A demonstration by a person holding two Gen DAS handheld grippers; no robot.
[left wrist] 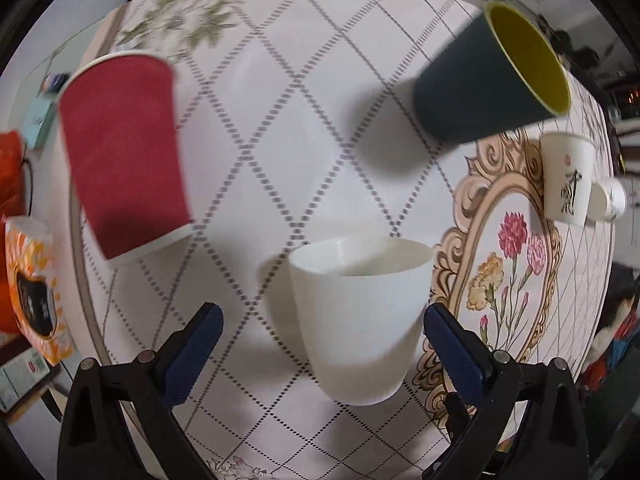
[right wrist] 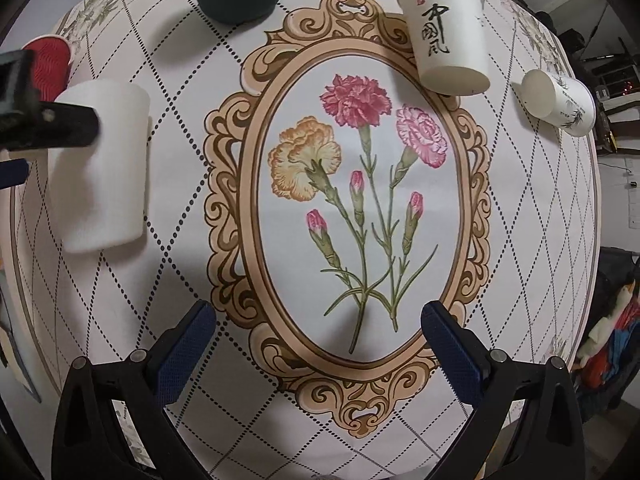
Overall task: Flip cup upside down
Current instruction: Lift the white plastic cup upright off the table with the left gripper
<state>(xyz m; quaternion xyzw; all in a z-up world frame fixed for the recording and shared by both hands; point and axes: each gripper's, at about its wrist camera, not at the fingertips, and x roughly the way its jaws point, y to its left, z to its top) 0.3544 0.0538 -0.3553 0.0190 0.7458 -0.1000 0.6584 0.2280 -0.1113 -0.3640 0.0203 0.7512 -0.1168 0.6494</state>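
Observation:
A plain white cup (left wrist: 360, 316) stands upright on the table, mouth up, between the fingers of my left gripper (left wrist: 320, 322), which is open around it; the right pad (left wrist: 452, 344) is close to its side. In the right wrist view the same white cup (right wrist: 108, 168) is at the far left with the left gripper's black finger across it. My right gripper (right wrist: 320, 320) is open and empty over the flower print (right wrist: 360, 184).
A red paper cup (left wrist: 124, 152) stands upside down at the left. A dark green cup with yellow inside (left wrist: 492, 84) stands upright behind. A white cup with calligraphy (right wrist: 444, 32) is upside down; another small paper cup (right wrist: 560, 98) lies near the right edge. A snack bag (left wrist: 36, 288) is left.

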